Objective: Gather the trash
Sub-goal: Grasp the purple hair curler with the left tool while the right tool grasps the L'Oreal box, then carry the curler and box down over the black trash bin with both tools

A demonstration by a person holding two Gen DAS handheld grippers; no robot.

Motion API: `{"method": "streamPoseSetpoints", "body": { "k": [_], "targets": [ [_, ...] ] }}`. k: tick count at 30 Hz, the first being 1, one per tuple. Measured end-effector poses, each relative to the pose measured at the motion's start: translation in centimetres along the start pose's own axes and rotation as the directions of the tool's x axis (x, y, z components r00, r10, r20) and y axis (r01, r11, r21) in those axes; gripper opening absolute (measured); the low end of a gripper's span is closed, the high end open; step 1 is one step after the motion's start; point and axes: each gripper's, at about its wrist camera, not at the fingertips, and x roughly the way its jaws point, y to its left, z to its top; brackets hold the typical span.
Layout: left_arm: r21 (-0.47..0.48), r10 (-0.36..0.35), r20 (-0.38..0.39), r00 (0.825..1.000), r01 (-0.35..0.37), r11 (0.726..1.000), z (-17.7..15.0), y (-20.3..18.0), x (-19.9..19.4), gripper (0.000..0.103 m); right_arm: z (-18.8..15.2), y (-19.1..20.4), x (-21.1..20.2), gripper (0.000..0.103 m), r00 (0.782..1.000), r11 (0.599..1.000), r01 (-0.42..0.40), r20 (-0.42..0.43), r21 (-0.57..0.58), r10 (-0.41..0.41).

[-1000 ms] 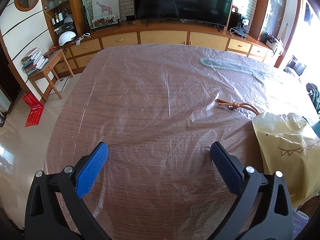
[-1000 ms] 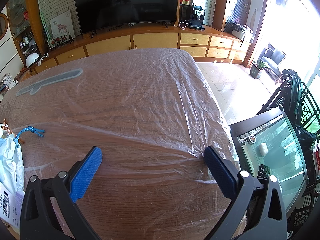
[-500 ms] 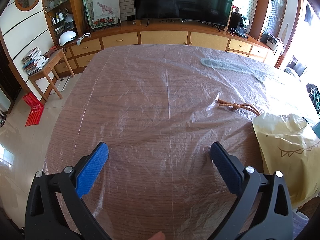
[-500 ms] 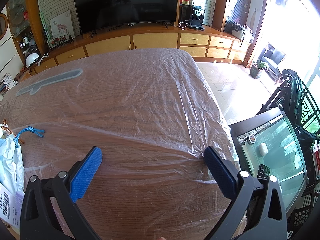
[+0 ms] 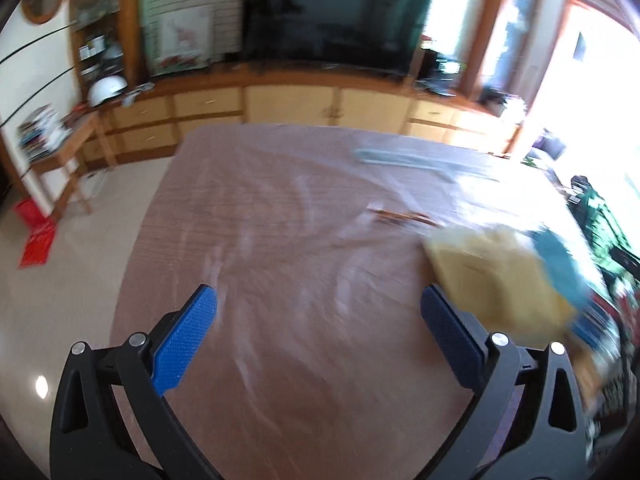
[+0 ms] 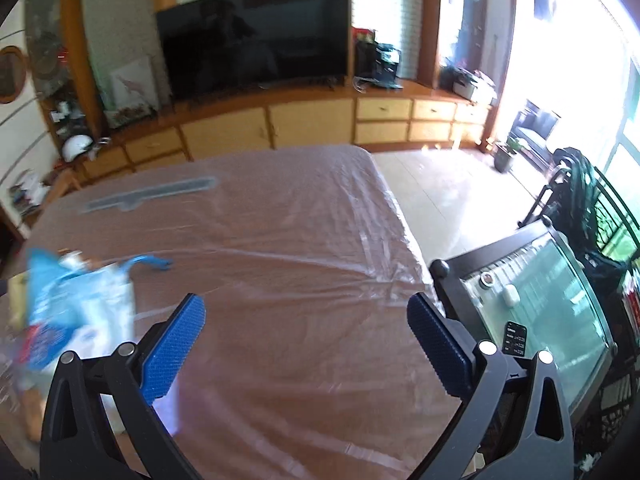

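Observation:
Both views are motion-blurred. In the left wrist view my left gripper (image 5: 318, 312) is open and empty above the plastic-covered wooden table (image 5: 280, 240). A yellow paper bag (image 5: 492, 276) lies to its right, with blue packaging (image 5: 560, 264) on it and a brown cord (image 5: 404, 216) behind. In the right wrist view my right gripper (image 6: 306, 320) is open and empty above the same table (image 6: 280, 240). A pile of blue and white plastic bags (image 6: 76, 304) lies to its left, with a blue drawstring (image 6: 150, 261) trailing out.
A grey-blue flat strip (image 5: 404, 158) lies under the plastic at the far side, also in the right wrist view (image 6: 152, 196). A glass-topped side table (image 6: 540, 312) stands off the table's right edge. A TV cabinet (image 5: 288, 104) lines the far wall.
Both grippers have lifted and pulled back, so more of the table and the trash pile shows. Earlier frames were sharp and still; now both views blur. The jaws stay open.

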Motion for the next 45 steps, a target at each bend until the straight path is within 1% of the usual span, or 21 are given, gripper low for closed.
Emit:
{"method": "streamPoseSetpoints", "body": {
  "k": [3,5,6,8,9,10,12,14,17,20,21,22,25,26,27,28,29,33,39,42,45],
  "targets": [
    [0.065,-0.1,0.0,0.995,0.1,0.993,-1.5,-2.2,-2.4,0.101,-2.1,1.8,-3.8,0.099,0.995,0.992,-0.103,0.006,-0.069,0.103],
    [0.107,-0.174,-0.008,0.985,0.174,0.979,-2.4,-4.1,-3.7,0.101,-3.4,3.9,-5.9,0.099,0.986,0.979,-0.165,0.013,-0.119,0.168],
    [0.125,-0.193,-0.014,0.981,0.194,0.973,-2.7,-4.9,-3.9,0.101,-4.2,5.1,-6.9,0.099,0.975,0.965,-0.22,0.003,-0.142,0.223],
    [0.18,-0.214,-0.031,0.976,0.216,0.96,-3.5,-6.7,-4.0,0.1,-5.9,7.1,-7.8,0.097,0.961,0.945,-0.276,-0.022,-0.175,0.276],
    [0.212,-0.218,-0.042,0.975,0.222,0.952,-3.9,-7.7,-3.7,0.092,-6.9,8.7,-7.7,0.091,0.954,0.931,-0.298,-0.046,-0.208,0.295],
    [0.233,-0.219,-0.058,0.974,0.227,0.946,-4.1,-8.3,-3.3,0.084,-7.5,10.0,-7.6,0.088,0.951,0.923,-0.308,-0.061,-0.231,0.302],
    [0.24,-0.237,-0.089,0.967,0.252,0.938,-4.1,-9.4,-2.4,0.079,-8.4,11.9,-6.6,0.084,0.949,0.917,-0.316,-0.088,-0.243,0.303],
    [0.233,-0.26,-0.1,0.961,0.276,0.932,-3.9,-9.8,-1.5,0.078,-9.0,13.1,-6.3,0.084,0.941,0.914,-0.338,-0.094,-0.224,0.325],
    [0.233,-0.287,-0.13,0.949,0.311,0.922,-4.2,-10.6,-0.8,0.07,-9.6,14.5,-5.2,0.083,0.931,0.915,-0.364,-0.111,-0.175,0.349],
    [0.222,-0.292,-0.163,0.942,0.324,0.92,-4.4,-10.4,0.3,0.066,-10.1,16.0,-4.5,0.074,0.935,0.92,-0.348,-0.13,-0.182,0.329],
    [0.216,-0.3,-0.171,0.938,0.333,0.918,-4.5,-10.3,0.4,0.061,-10.1,16.3,-4.3,0.073,0.935,0.919,-0.349,-0.133,-0.184,0.329],
    [0.208,-0.317,-0.186,0.93,0.353,0.912,-4.6,-10.3,0.7,0.06,-10.1,16.5,-4.1,0.073,0.936,0.919,-0.348,-0.133,-0.185,0.327],
    [0.207,-0.337,-0.199,0.92,0.376,0.903,-4.9,-10.4,1.1,0.056,-10.2,17.1,-3.2,0.068,0.932,0.921,-0.354,-0.142,-0.163,0.333],
    [0.202,-0.348,-0.202,0.916,0.387,0.9,-4.9,-10.3,1.1,0.056,-10.2,17.1,-3.0,0.065,0.929,0.921,-0.359,-0.147,-0.151,0.338],
    [0.19,-0.363,-0.208,0.908,0.401,0.896,-4.9,-10.2,1.2,0.054,-10.3,17.2,-2.7,0.057,0.927,0.922,-0.362,-0.152,-0.137,0.342],
    [0.176,-0.377,-0.214,0.901,0.415,0.893,-4.9,-10.0,1.4,0.051,-10.4,17.3,-2.5,0.054,0.925,0.922,-0.366,-0.158,-0.124,0.346],
    [0.163,-0.394,-0.223,0.892,0.433,0.887,-5.0,-9.8,1.5,0.048,-10.4,17.3,-2.3,0.053,0.924,0.924,-0.366,-0.161,-0.115,0.346],
    [0.167,-0.414,-0.236,0.879,0.457,0.874,-5.2,-9.5,1.5,0.044,-10.4,16.9,-2.7,0.051,0.915,0.92,-0.387,-0.149,-0.064,0.375],
    [0.155,-0.433,-0.201,0.879,0.465,0.872,-5.1,-8.4,-0.2,0.044,-10.2,16.0,-4.7,0.049,0.92,0.924,-0.381,-0.113,-0.02,0.376],
    [0.165,-0.417,-0.174,0.892,0.443,0.881,-5.0,-7.8,-1.4,0.044,-10.4,15.7,-6.0,0.049,0.919,0.923,-0.385,-0.093,-0.01,0.383],
    [0.173,-0.388,-0.153,0.909,0.411,0.895,-5.3,-7.4,-2.7,0.044,-10.5,15.5,-6.6,0.049,0.907,0.911,-0.413,-0.094,0.002,0.411]
  ]
}}
